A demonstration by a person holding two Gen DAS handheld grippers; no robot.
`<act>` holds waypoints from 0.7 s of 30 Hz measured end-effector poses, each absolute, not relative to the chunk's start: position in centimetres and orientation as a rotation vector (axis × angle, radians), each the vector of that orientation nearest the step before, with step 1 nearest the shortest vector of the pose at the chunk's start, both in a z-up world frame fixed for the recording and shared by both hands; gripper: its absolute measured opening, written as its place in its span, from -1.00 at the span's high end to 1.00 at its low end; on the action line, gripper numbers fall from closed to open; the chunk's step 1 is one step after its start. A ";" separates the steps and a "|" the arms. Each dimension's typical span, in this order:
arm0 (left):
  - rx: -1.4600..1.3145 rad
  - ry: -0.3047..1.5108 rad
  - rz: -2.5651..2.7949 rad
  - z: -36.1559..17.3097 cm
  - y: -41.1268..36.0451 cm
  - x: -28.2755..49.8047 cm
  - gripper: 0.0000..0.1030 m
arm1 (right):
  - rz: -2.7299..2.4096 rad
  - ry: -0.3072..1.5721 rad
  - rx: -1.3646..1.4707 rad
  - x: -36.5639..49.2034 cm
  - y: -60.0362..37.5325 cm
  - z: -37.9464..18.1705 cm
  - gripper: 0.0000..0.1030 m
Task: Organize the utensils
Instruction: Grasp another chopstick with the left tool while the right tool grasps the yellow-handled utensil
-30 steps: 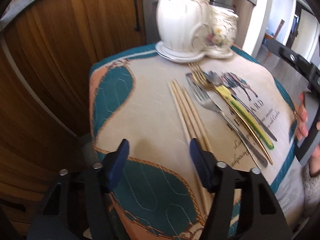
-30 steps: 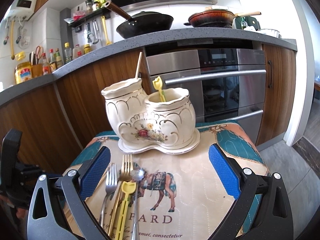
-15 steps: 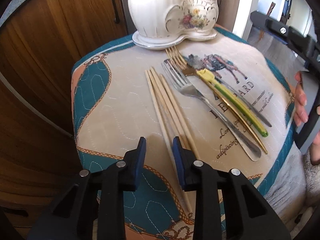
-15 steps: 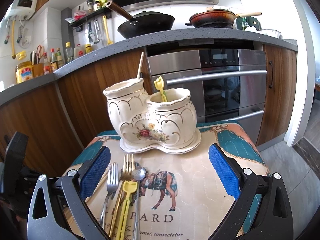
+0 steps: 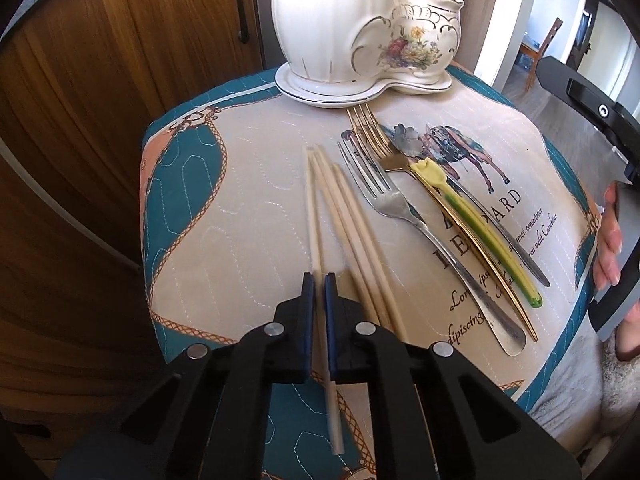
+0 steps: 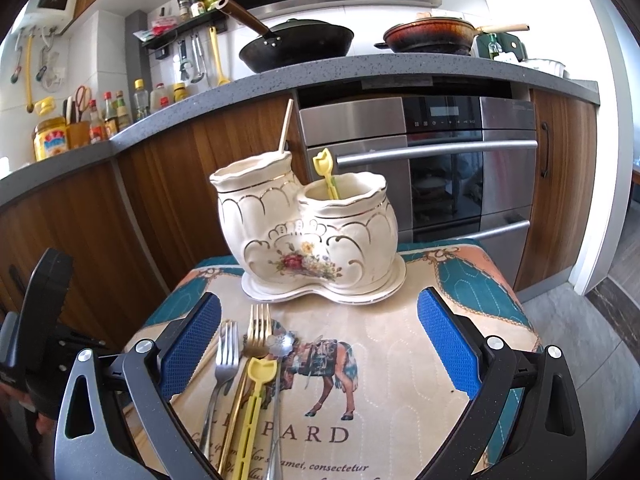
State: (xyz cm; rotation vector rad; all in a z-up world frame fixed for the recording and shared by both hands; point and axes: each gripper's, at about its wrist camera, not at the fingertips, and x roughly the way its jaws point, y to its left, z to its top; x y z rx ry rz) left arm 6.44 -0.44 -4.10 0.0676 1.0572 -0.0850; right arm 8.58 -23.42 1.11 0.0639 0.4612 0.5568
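Quilted teal-bordered cloth (image 5: 240, 220) covers the table before wooden kitchen cabinets (image 6: 100, 220).

chopstick (image 5: 316, 236): btwn left tongs (image 5: 316, 280) pads – runs fwd
other chopsticks (image 5: 360, 236): just right
forks/spoons (image 5: 436, 216): further right
holder (image 5: 360, 28): ahead – on mat's (image 5: 240, 216) far edge
right tongs (image 6: 320, 352): above cutlery
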 end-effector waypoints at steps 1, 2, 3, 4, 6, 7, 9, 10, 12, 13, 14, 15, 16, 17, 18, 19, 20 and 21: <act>0.061 1.053 -0.083 -4.1 -0.4 6.4 0.91 | 0.558 0.465 0.060 8.6 -23.4 1.1 -0.90; 0.052 1.043 -0.080 -3.9 -0.2 6.2 0.91 | 0.562 0.470 0.055 8.6 -23.3 1.1 -0.90; 0.043 1.033 -0.077 -3.8 -0.1 6.1 0.92 | 0.568 0.480 0.045 8.6 -23.2 1.1 -0.90; 0.032 1.023 -0.074 -3.6 0.1 5.9 0.92 | 0.569 0.488 0.036 8.6 -23.1 1.1 -0.90; -0.002 0.991 -0.071 -3.0 0.7 5.6 0.92 | 0.570 0.521 0.010 8.6 -22.8 1.1 -0.90; -0.013 0.976 -0.067 -2.7 1.0 5.4 0.92 | 0.580 0.557 -0.006 8.6 -22.6 0.9 -0.86; -0.036 0.944 -0.058 -2.3 1.5 5.0 0.92 | 0.615 0.623 -0.007 8.6 -22.3 0.2 -0.79; -0.045 0.934 -0.060 -2.1 1.7 4.9 0.92 | 0.630 0.650 -0.005 8.5 -22.1 -0.1 -0.61; -0.055 0.920 -0.066 -2.0 1.7 4.7 0.92 | 0.645 0.701 -0.022 8.1 -21.5 -0.8 -0.28; -0.057 0.914 -0.070 -1.9 1.7 4.7 0.92 | 0.646 0.716 -0.045 7.8 -21.2 -1.2 -0.14; -0.058 0.908 -0.075 -1.9 1.6 4.6 0.92 | 0.651 0.729 -0.068 7.4 -20.8 -1.5 -0.06; -0.055 0.900 -0.082 -1.8 1.5 4.6 0.92 | 0.656 0.744 -0.087 7.1 -20.4 -1.8 0.05; -0.053 0.896 -0.086 -1.7 1.4 4.4 0.92 | 0.660 0.758 -0.100 6.8 -20.1 -2.0 0.16; -0.053 0.890 -0.092 -1.6 1.3 4.4 0.92 | 0.670 0.781 -0.117 6.5 -19.7 -2.3 0.21; -0.054 0.885 -0.096 -1.6 1.3 4.4 0.92 | 0.677 0.798 -0.130 6.3 -19.4 -2.5 0.32; -0.057 0.878 -0.102 -1.6 1.3 4.4 0.92 | 0.679 0.818 -0.152 6.1 -19.0 -2.8 0.40; -0.059 0.875 -0.105 -1.7 1.3 4.5 0.92 | 0.670 0.830 -0.175 6.0 -18.7 -3.0 0.43; -0.063 0.869 -0.111 -1.6 1.4 4.4 0.92 | 0.665 0.842 -0.196 6.0 -18.5 -3.1 0.48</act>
